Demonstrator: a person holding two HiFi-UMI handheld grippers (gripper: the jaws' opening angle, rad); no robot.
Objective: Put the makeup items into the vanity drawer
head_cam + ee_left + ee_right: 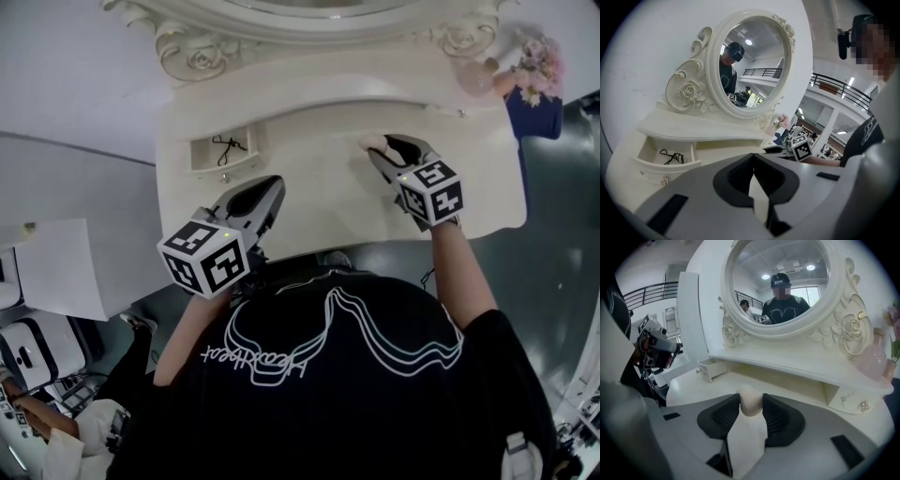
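Observation:
My right gripper [382, 148] is over the right half of the white vanity top [319, 187], shut on a beige egg-shaped makeup sponge [372, 142]. In the right gripper view the sponge [751, 401] sits squeezed between both black pads. The left gripper [270, 192] hovers at the vanity's front left, its jaws touching at the tips with nothing between them [753, 161]. The small left drawer [199, 167] stands pulled out, and a thin black wire-like item [228, 145] lies inside. The left gripper view shows the drawer [647, 169] and that black item [671, 157] too.
An oval mirror [754, 61] in a carved frame rises at the back. At the far right stand a pink bottle [475, 77] and pink flowers [536, 66]. A closed small drawer [848, 399] sits under the right shelf. White paper [61, 267] lies left of the vanity.

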